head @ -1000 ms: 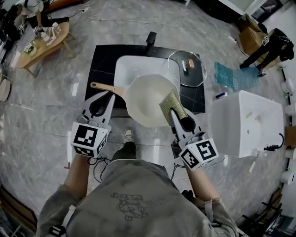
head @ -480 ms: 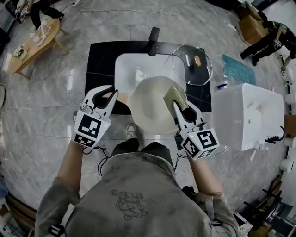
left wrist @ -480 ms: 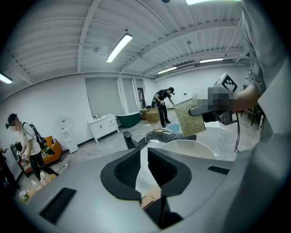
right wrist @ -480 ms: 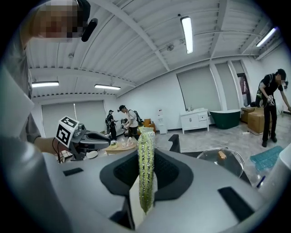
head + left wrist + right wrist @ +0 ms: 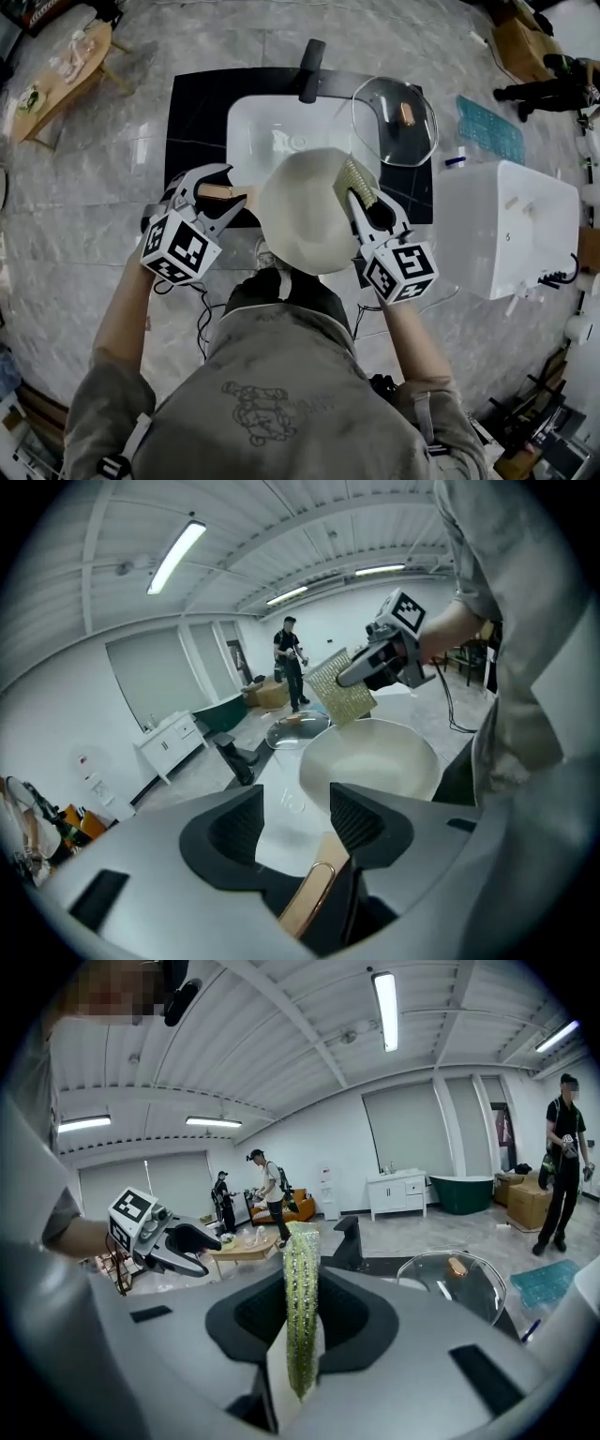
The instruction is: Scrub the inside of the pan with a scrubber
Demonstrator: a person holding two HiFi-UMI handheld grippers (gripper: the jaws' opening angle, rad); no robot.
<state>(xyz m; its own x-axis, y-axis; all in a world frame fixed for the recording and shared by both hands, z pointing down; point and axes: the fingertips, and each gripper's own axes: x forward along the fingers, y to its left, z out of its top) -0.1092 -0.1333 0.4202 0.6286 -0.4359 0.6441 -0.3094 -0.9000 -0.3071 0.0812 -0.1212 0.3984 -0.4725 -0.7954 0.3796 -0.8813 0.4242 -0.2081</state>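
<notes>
Left hand-held gripper point(image 5: 223, 186): jaws opening, together a moment ago, now spread around the wooden handle point(image 5: 309, 897), which lies loose between them. Probably a release or re-grip, so the hold looks less steady for scrubbing.

The pan point(image 5: 305, 211) has come nearer the person and overhangs the front edge of the black tabletop point(image 5: 192, 112).

Right hand-held gripper point(image 5: 364, 199) pinches the scrubber point(image 5: 356, 178) at the pan's right rim.

Glass lid point(image 5: 394, 117) lies right of the sink point(image 5: 253, 131). Grey marble floor point(image 5: 94, 234), open hall.

No word, number or brand name can be read anywhere. The left white cube point(image 5: 178, 251) and the right white cube point(image 5: 401, 272) bear only black square marker patterns. The grey sweatshirt's outline print point(image 5: 272, 408) is illegible.
</notes>
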